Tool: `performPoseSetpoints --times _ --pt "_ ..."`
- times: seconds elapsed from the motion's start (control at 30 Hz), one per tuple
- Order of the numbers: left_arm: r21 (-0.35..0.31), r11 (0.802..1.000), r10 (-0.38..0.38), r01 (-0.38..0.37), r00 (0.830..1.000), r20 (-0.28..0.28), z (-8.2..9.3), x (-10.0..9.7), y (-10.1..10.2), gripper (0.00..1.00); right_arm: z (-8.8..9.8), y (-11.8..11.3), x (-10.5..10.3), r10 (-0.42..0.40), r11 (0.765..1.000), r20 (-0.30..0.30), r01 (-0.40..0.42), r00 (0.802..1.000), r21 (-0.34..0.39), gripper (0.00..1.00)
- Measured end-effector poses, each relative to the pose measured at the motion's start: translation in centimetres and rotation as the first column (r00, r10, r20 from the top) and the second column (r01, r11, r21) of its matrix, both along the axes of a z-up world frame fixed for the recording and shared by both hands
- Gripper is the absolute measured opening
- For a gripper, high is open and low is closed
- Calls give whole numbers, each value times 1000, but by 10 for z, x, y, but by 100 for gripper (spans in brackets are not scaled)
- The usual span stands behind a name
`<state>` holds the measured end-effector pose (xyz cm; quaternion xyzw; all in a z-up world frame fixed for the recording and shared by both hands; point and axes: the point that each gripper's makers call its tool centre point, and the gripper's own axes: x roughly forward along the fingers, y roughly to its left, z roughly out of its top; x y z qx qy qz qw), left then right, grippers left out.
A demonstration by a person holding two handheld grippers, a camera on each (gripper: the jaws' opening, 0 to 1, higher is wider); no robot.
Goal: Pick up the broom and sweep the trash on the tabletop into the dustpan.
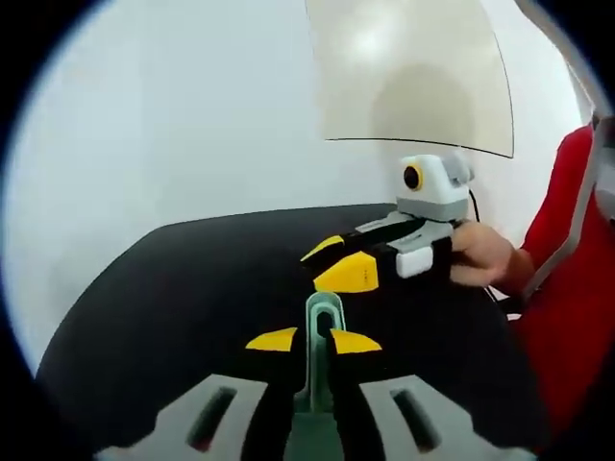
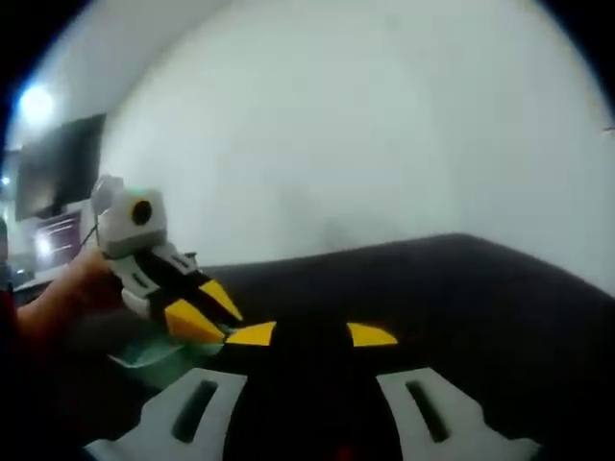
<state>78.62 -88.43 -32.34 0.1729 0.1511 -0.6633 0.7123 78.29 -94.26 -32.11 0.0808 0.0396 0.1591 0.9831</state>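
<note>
The left tongs point(image 1: 315, 341) are clamped on a pale green, flat-sided plastic handle point(image 1: 322, 360) with a slotted hanging hole near its tip. It is probably the handle of the broom or the dustpan, but I cannot tell which, since the rest runs out of sight below the jaws. In the left gripper view the right tongs point(image 1: 346, 264) hover over the black bench point(image 1: 173, 317), held by a hand point(image 1: 485, 254) next to a red sleeve point(image 1: 567, 288), with a pale glossy panel point(image 1: 413, 67) on the white wall behind. In the right gripper view the right tongs point(image 2: 312, 336) have their yellow tips apart with nothing seen between them, and the left tongs point(image 2: 197, 312) come in from the left over a smooth, light green piece of plastic point(image 2: 154, 357). That piece looks like part of the same tool, though blur hides its shape. The main risk I see is the grip: the handle is thin, hard and slick, and it is pinched near its end, so it could twist or slip once bristles drag on the bench. The bench covering looks matte and dark, perhaps cloth — light trash could catch on it rather than slide. No trash can be made out on it from here, so a sweep started blind might scatter bits or miss the pan. With both tongs close together, they could also knock each other.
</note>
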Motion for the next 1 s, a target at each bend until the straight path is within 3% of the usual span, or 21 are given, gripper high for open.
performPoseSetpoints --times 0.37,0.4,0.5,0.67,0.8,0.97,1.0 --pt "-49 997 51 -53 998 -41 12 7 20 7 1 -3 -1 -15 1000 6 15 1000 -3 33" --pt "-13 998 68 -68 998 3 8 10 22 7 1 -3 -1 -15 1000 7 15 1000 -3 33" --pt "37 995 92 -94 994 55 1 13 25 5 1 -3 -1 -14 1000 6 14 1000 2 33" --pt "6 998 69 -69 997 32 2 8 19 0 1 -3 -1 -17 1000 1 17 1000 -4 33" --pt "-32 999 36 -36 999 23 14 1 16 2 0 -2 -1 -15 1000 -2 15 1000 1 33" --pt "30 999 11 -12 999 37 1 2 8 5 0 -2 1 -14 1000 -5 14 1000 2 32" --pt "8 1000 6 -6 1000 24 4 2 6 5 -1 -2 1 -14 1000 -6 14 1000 1 32"
